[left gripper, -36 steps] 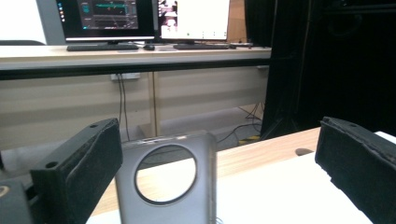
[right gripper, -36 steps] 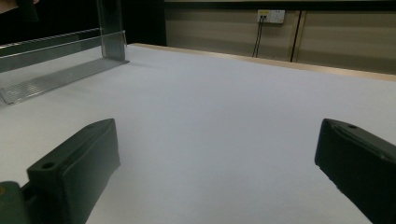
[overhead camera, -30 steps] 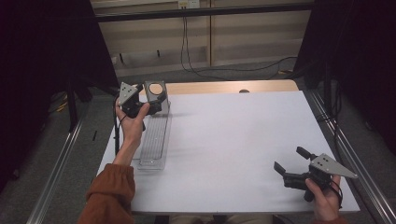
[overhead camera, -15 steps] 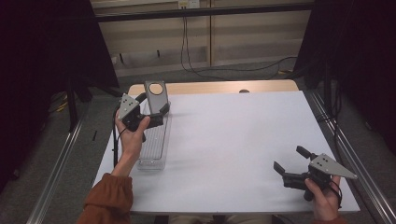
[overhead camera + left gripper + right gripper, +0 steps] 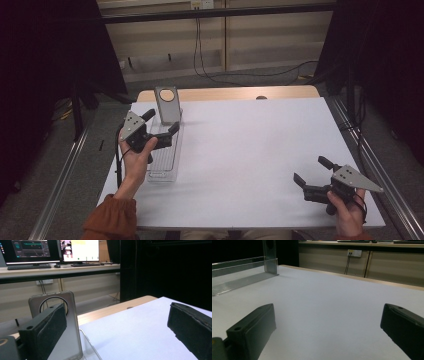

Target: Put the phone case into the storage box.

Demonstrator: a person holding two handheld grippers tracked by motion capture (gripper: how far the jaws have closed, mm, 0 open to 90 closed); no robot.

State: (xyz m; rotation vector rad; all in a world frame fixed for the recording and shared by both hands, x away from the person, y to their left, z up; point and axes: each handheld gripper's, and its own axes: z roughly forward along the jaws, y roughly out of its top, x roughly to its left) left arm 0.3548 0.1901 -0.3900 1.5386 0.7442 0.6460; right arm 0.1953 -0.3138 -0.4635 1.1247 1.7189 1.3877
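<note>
My left tool [image 5: 161, 125], released, hung above the clear tray [image 5: 164, 159], the upright phone case [image 5: 167, 104] just beyond it, nearer than my released right tool [image 5: 312, 174].

Dim room, black surround either side of the white table [image 5: 250, 150], even soft light on its top, faint shadows, slight grain in the high view, near jaws soft and blurred, lit monitors [image 5: 50, 250] glaring beyond the table
</note>
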